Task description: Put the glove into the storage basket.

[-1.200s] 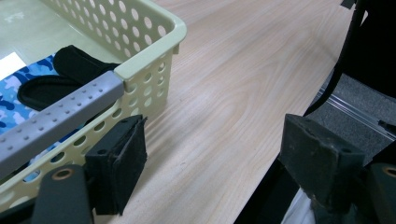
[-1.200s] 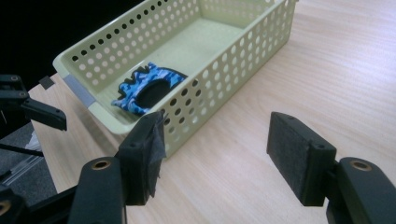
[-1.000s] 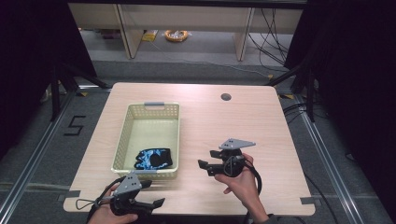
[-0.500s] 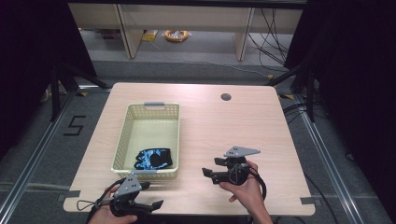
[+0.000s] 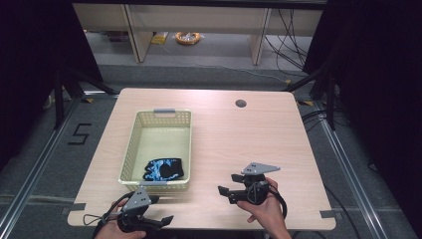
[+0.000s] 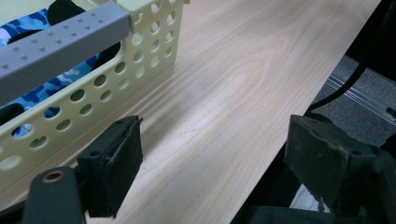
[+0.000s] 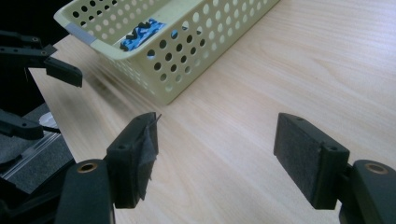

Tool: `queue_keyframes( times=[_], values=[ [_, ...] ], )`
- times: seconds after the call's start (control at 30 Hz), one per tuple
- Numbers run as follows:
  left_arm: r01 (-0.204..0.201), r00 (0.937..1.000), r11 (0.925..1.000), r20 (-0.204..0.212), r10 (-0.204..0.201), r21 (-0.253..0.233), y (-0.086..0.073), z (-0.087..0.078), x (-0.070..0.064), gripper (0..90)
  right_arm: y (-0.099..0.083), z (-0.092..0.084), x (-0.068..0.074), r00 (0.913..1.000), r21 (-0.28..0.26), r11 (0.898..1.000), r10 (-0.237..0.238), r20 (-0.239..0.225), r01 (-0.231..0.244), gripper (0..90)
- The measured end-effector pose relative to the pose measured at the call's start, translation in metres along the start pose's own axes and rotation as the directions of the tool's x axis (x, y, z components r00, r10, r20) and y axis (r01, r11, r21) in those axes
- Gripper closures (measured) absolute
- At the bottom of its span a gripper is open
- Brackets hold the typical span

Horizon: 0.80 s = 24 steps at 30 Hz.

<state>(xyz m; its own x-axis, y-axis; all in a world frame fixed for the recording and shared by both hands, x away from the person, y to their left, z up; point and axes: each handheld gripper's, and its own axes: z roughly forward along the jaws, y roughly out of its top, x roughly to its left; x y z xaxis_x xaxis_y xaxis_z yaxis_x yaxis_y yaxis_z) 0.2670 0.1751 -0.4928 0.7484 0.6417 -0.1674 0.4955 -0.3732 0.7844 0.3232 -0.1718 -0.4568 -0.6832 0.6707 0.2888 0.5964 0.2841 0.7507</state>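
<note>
Table (image 5: 224,134): pale wood, with a small dark round hole (image 5: 241,103) toward its far edge, at about 1 o'clock from the middle.
Basket (image 5: 160,115): pale yellow, with holes in its walls and a grey handle on each short end; it stands left of the table's middle, long side running from near to far.
Cloth (image 5: 163,169): blue and black, patterned, bunched up in the near end of the basket, against the near wall. In the left gripper view it shows through the holes (image 6: 28,100); in the right gripper view a strip of it lies inside the basket (image 7: 140,31).
Left gripper (image 5: 166,219): at the table's near edge, at about 6 o'clock from the basket and just beside its near wall, pointing toward 3 o'clock. Its jaws stand wide apart over bare wood, with nothing between them.
Right gripper (image 5: 224,193): over the near right part of the table, at about 4 o'clock from the basket and apart from it, pointing toward 9 o'clock. Its jaws have just been opening and stand wide, with only bare wood between them.
Hands: the left hand (image 5: 119,226) and the right hand (image 5: 263,209) each grasp their gripper from the near side.
</note>
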Motion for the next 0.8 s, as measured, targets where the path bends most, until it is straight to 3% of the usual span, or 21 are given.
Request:
queue_keyframes(
  times=[0.03,0.07,0.1,0.17,0.2,0.23,0.27,0.3,0.33,0.4,0.47,0.6,0.63,0.67,0.7,0.73,0.77,0.8],
  values=[
    [-0.001,1.0,1.0,0.0,0.001,0.0,0.0,0.0,0.0,18.4,-0.001,0.0,-0.002,0.9997,-0.009,1.0,-0.025,0.0,0.025,31.2],
    [-0.006,1.0,0.9998,0.006,0.006,0.017,0.0,-0.001,0.001,18.3,-0.003,-0.001,0.0,1.0,0.009,1.0,0.0,0.005,0.0,31.1],
    [-0.031,0.9995,0.999,-0.009,0.032,0.031,0.0,-0.002,0.002,18.3,-0.004,-0.001,-0.002,0.9997,0.0,1.0,-0.025,0.004,0.025,31.0],
    [-0.02,0.9998,0.9994,-0.005,0.02,0.027,-0.001,-0.001,0.0,18.2,-0.007,-0.002,0.001,1.0,0.014,1.0,0.001,0.002,-0.001,30.6],
    [-0.046,0.9989,0.9977,-0.005,0.046,0.05,-0.001,-0.002,0.002,18.1,-0.008,-0.001,-0.001,0.9998,0.004,1.0,-0.019,0.005,0.019,30.4],
    [-0.012,0.9999,0.9998,0.003,0.011,0.019,-0.002,0.001,-0.001,18.1,-0.01,-0.002,0.002,0.9999,0.011,1.0,0.014,-0.001,-0.014,30.2],
    [-0.022,0.9998,0.9994,-0.002,0.022,0.027,-0.003,0.001,0.0,18.1,-0.011,-0.001,-0.001,0.9998,0.004,1.0,-0.019,0.001,0.019,29.8],
    [-0.008,0.9999,0.9993,-0.008,0.008,0.037,-0.003,0.001,-0.001,18.1,-0.012,-0.002,0.002,0.9999,0.021,1.0,0.011,0.002,-0.011,29.4],
    [-0.015,0.9998,0.9991,-0.015,0.015,0.04,-0.004,0.002,0.0,18.1,-0.014,-0.001,-0.001,0.9998,0.019,1.0,-0.017,-0.004,0.017,28.9],
    [-0.028,0.9996,0.9988,0.004,0.028,0.039,-0.004,0.001,-0.001,17.9,-0.017,-0.001,0.001,0.9998,0.011,1.0,-0.01,0.016,0.01,27.5],
    [-0.032,0.9995,0.9985,0.003,0.032,0.044,-0.004,0.002,-0.001,17.8,-0.019,-0.001,0.0,0.9998,0.025,1.0,-0.017,-0.003,0.017,27.0],
    [-0.011,0.9999,0.9988,0.001,0.011,0.048,-0.006,0.004,-0.002,17.4,-0.024,-0.001,0.001,0.9996,0.023,0.999,-0.029,0.008,0.029,26.1],
    [-0.048,0.9988,0.9969,0.005,0.048,0.061,-0.006,0.003,-0.001,17.4,-0.025,-0.002,0.002,0.9996,0.026,0.999,-0.027,0.005,0.027,25.9],
    [-0.048,0.9988,0.9969,0.005,0.048,0.061,-0.006,0.003,-0.001,17.4,-0.026,-0.002,0.002,0.9996,0.034,0.999,-0.027,0.009,0.027,25.7],
    [-0.054,0.9986,0.9958,-0.001,0.054,0.075,-0.007,0.003,-0.001,16.9,-0.027,-0.003,0.005,1.0,0.042,0.999,0.003,0.007,-0.003,25.4],
    [-0.001,1.0,0.9985,0.003,0.001,0.055,-0.009,0.006,-0.005,16.2,-0.028,-0.002,0.005,1.0,0.039,0.999,0.001,-0.004,-0.001,25.3],
    [-0.04,0.9992,0.9962,0.0,0.04,0.078,-0.009,0.005,-0.003,16.2,-0.029,-0.002,0.003,0.9995,0.031,0.999,-0.032,0.005,0.032,25.3],
    [-0.035,0.9993,0.9971,0.01,0.035,0.068,-0.009,0.005,-0.004,16.2,-0.03,-0.003,0.004,0.9998,0.041,0.999,-0.022,0.0,0.022,25.2]
  ],
)
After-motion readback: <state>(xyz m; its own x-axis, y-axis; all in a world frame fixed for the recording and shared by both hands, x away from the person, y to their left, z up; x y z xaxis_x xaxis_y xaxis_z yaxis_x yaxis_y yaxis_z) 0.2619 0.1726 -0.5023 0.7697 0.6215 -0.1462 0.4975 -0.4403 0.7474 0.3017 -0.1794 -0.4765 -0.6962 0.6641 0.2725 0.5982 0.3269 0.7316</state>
